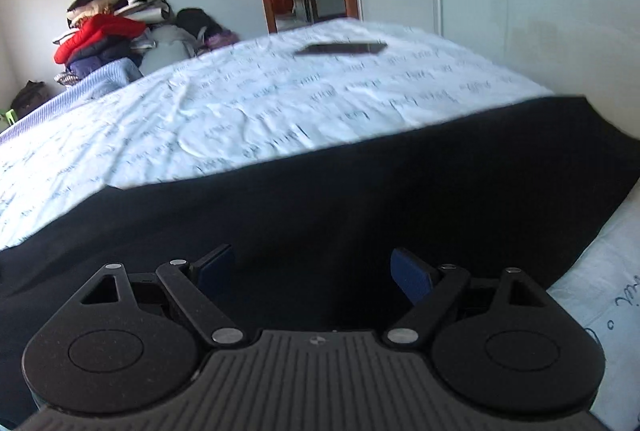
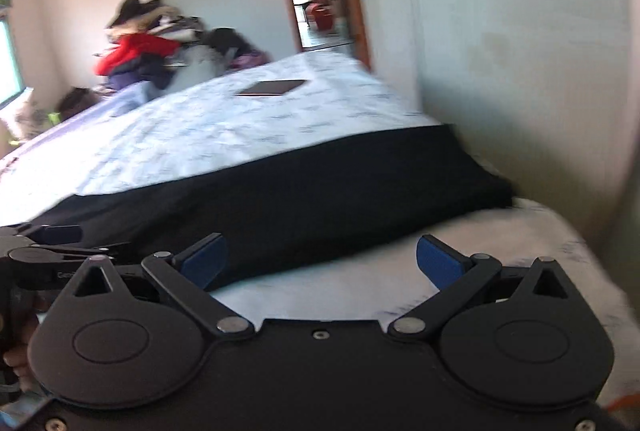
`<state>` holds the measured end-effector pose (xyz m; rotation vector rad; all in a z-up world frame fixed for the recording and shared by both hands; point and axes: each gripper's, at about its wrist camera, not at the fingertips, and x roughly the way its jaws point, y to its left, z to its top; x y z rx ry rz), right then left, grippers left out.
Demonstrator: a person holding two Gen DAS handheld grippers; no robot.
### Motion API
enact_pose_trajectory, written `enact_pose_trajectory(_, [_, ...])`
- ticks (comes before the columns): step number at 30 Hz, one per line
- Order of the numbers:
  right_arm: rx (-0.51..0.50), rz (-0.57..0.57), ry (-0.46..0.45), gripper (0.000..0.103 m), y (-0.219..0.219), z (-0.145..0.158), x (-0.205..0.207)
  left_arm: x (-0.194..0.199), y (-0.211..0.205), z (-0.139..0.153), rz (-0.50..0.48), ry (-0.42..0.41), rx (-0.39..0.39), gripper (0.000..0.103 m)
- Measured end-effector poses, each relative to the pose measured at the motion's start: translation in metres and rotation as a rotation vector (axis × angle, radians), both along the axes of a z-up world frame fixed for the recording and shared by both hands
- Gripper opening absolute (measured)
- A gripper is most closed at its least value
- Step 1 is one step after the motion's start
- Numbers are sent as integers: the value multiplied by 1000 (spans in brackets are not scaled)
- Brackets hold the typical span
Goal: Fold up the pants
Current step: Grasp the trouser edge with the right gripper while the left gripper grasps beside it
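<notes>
So the black pants (image 1: 320,199) are laid flat across the near part of the bed (image 1: 240,103), stretched out as a wide dark band on the white printed sheet, running from about 8 o'clock up toward 2 o'clock in the left wrist view. The left gripper (image 1: 314,273) is seen right above the dark fabric, its blue pads (image 1: 412,279) spread wide, nothing pinched between them. Whether the cloth is touched can't really be told.

The right gripper (image 2: 320,263) is also spread apart and empty, positioned over the near edge of the pants where bare sheet is showing at 5 o'clock. The left tool's body is glimpsed at 9 o'clock there.

A flat dark rectangle (image 2: 272,87) is lying further up the bed at 12 o'clock, and a clothes pile (image 1: 108,27) is stacked against the wall at 10 o'clock.
</notes>
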<state>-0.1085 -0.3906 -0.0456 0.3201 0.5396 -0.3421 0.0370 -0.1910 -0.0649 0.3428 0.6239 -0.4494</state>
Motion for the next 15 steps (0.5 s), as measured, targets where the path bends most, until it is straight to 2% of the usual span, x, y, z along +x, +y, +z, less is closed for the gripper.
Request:
enact_pose_trajectory(3, [26,-43,12,103,-16,-7,-6,-9,-5,6,1,-4,-13,86])
enact_pose_trajectory(7, [160,-89,-46,103,-43,-15,-17,-14,-13,20,-56,-42,-79,88])
enact_pose_trajectory(10, [220,-130,-82,103,-58,-20,-13,-15,-28,13,-79,-58,-36,89])
enact_pose_trajectory(12, [250,-145,-98,103,-67,-21,-10,-14,-32,4,-83,-29,-14,89])
enact_pose_trajectory(15, [331,-165,-127,103,-84,-24,-6,-16,-25,-5,-66,-18,-50,90])
